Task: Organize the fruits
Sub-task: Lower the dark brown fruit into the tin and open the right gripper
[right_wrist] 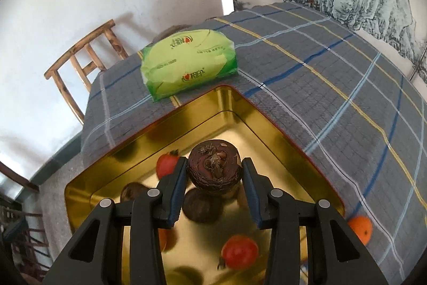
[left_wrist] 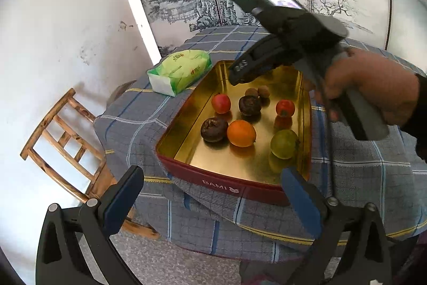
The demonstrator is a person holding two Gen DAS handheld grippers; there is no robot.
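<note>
Above the gold-lined tin (right_wrist: pixel 267 122), the right gripper (right_wrist: pixel 214 178) is clamping a dark brown fruit (right_wrist: pixel 214 168); the left gripper (left_wrist: pixel 213 194) is hanging with jaws spread, empty.

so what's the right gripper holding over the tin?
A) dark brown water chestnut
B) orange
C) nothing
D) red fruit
A: in the right wrist view the right gripper has both pads pressed on a dark brown water chestnut above the tin.
</note>
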